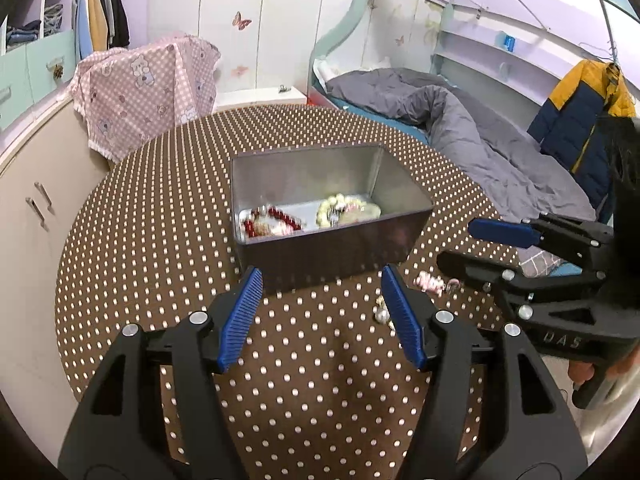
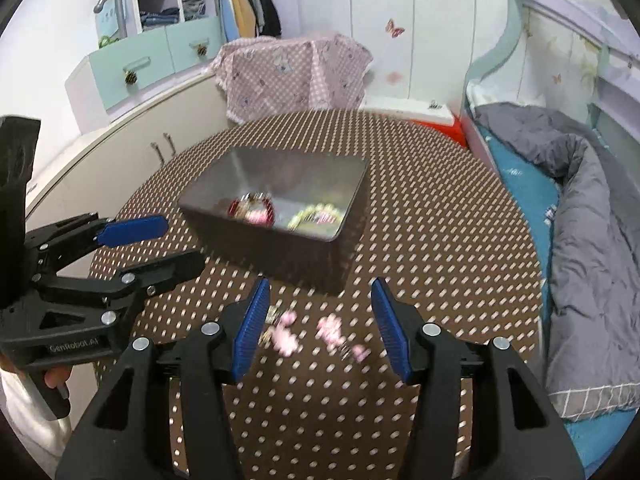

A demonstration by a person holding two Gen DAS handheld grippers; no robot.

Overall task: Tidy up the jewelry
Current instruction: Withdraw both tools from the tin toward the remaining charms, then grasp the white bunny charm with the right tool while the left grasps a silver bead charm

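Observation:
A grey metal box (image 1: 332,248) stands on the round brown dotted table (image 1: 160,240); it also shows in the right wrist view (image 2: 276,236). Inside lie a red bead piece (image 1: 276,222) and a pale pearl piece (image 1: 344,210). A pink bead piece (image 2: 328,334) lies on the table in front of the box, between the right gripper's fingers; it also shows in the left wrist view (image 1: 432,282). My left gripper (image 1: 322,300) is open and empty, just short of the box. My right gripper (image 2: 320,304) is open above the pink piece.
A small pearl item (image 1: 382,314) lies by the left gripper's right finger. A bed with a grey duvet (image 1: 460,120) is right of the table. A low cabinet (image 1: 32,208) stands left. A pink cloth-covered thing (image 1: 148,92) stands behind the table.

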